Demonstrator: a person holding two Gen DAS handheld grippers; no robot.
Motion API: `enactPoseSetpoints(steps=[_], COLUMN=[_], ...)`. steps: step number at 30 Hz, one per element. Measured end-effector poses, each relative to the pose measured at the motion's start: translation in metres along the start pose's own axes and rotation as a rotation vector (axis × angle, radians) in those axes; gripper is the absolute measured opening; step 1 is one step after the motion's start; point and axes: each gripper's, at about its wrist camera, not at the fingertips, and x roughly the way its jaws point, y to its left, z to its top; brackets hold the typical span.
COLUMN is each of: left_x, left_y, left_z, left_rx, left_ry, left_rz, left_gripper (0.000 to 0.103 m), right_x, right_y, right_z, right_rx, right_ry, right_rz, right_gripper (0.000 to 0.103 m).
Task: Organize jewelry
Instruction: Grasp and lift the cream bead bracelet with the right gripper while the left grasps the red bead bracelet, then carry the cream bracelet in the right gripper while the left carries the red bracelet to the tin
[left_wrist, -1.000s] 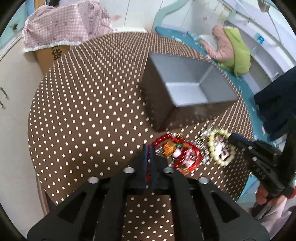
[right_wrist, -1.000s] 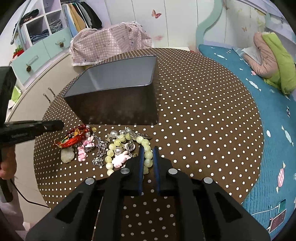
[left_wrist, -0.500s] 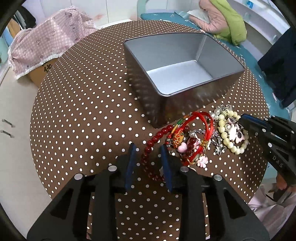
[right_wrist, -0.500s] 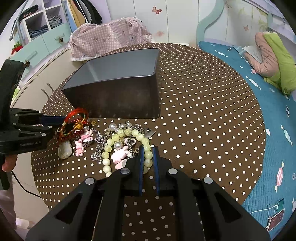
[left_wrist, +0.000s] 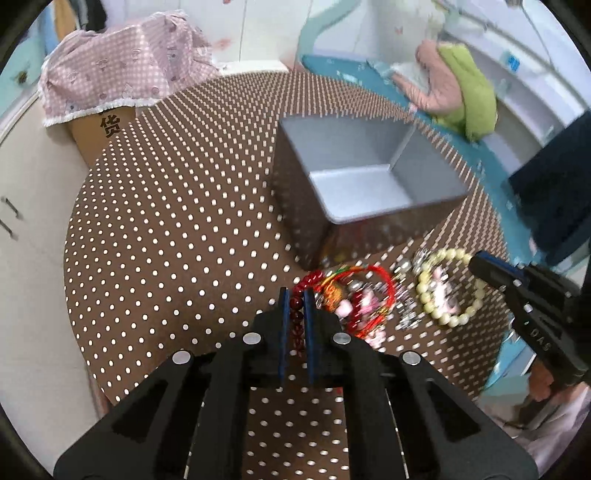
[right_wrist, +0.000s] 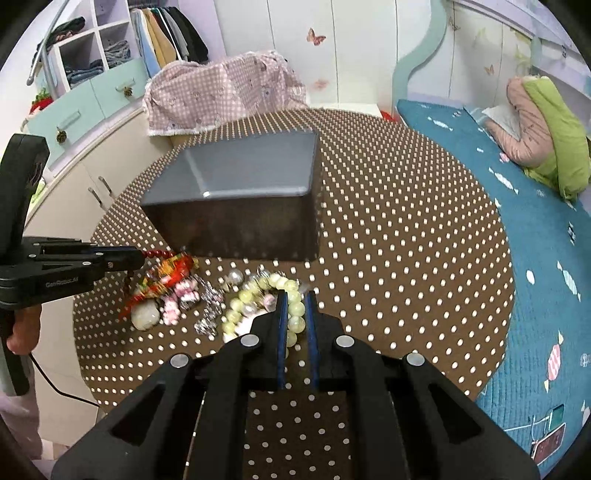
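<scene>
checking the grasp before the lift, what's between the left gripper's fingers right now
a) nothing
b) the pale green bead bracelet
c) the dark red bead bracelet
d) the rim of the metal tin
c: in the left wrist view the left gripper is shut on the dark red bead bracelet, while the pale green bead bracelet lies off to the right and the metal tin stands apart.

One grey tin (left_wrist: 369, 192) ahead of both tools. One dark red bead string (left_wrist: 297, 308) between left tool's fingers. One pale green bead bracelet (right_wrist: 291, 295) at right tool's tips. Small charms between (tangled, uncountable). Two grippers.
</scene>
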Motion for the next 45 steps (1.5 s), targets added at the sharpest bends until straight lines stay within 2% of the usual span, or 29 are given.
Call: enactPoseSetpoints(steps=[4,7,12,24,27,29,31,32,34,37,38,40,45], left_x=[-0.025,-0.046,-0.068,-0.108,-0.11,-0.1,-0.086,-0.08,-0.069,-0.059,-0.057,-0.056,-0.062], left_y=[0.001,-0.014,-0.026,-0.036,-0.04,-0.044,-0.044,-0.042,-0.04,-0.043,-0.044,-0.044,-0.043], left_z=[0.007,0.009,0.017,0.03,0.03,0.023,0.018,0.015,0.011,0.004,0.003,0.003,0.003], left_rx=[-0.017,-0.018,-0.016,0.0,0.013,0.03,0.021,0.012,-0.004,-0.003,-0.004,-0.008,-0.013], left_ry=[-0.076,-0.129,-0.192,-0.296,-0.292,-0.25,-0.21,-0.197,-0.169,-0.141,-0.136,-0.138,-0.161], left_rz=[-0.042,-0.066,-0.073,-0.088,-0.112,-0.105,-0.096,-0.104,-0.11,-0.102,-0.105,-0.108,-0.109], left_gripper=[0.007,0.007,0.007,0.007,0.007,0.007,0.007,0.007,0.007,0.007,0.007,0.007,0.007], right_x=[-0.015,-0.025,-0.04,-0.067,-0.071,-0.067,-0.05,-0.033,-0.016,-0.007,-0.009,-0.022,-0.088], right_y=[0.003,0.007,0.01,0.009,0.007,0.006,0.005,0.002,-0.004,-0.011,-0.013,-0.014,-0.01], right_z=[0.009,0.015,0.023,0.043,0.046,0.043,0.032,0.024,0.016,0.012,0.014,0.024,0.052], right_rx=[-0.02,-0.036,-0.047,-0.061,-0.059,-0.058,-0.066,-0.056,-0.01,0.023,0.034,0.059,0.031], right_ry=[-0.047,-0.081,-0.125,-0.214,-0.226,-0.202,-0.129,-0.059,0.007,0.033,0.033,0.002,-0.212], right_rz=[0.016,0.017,0.035,0.064,0.086,0.109,0.083,0.059,0.055,0.025,0.037,0.115,0.243], right_gripper=[0.008,0.008,0.008,0.008,0.008,0.008,0.008,0.008,0.008,0.008,0.008,0.008,0.008])
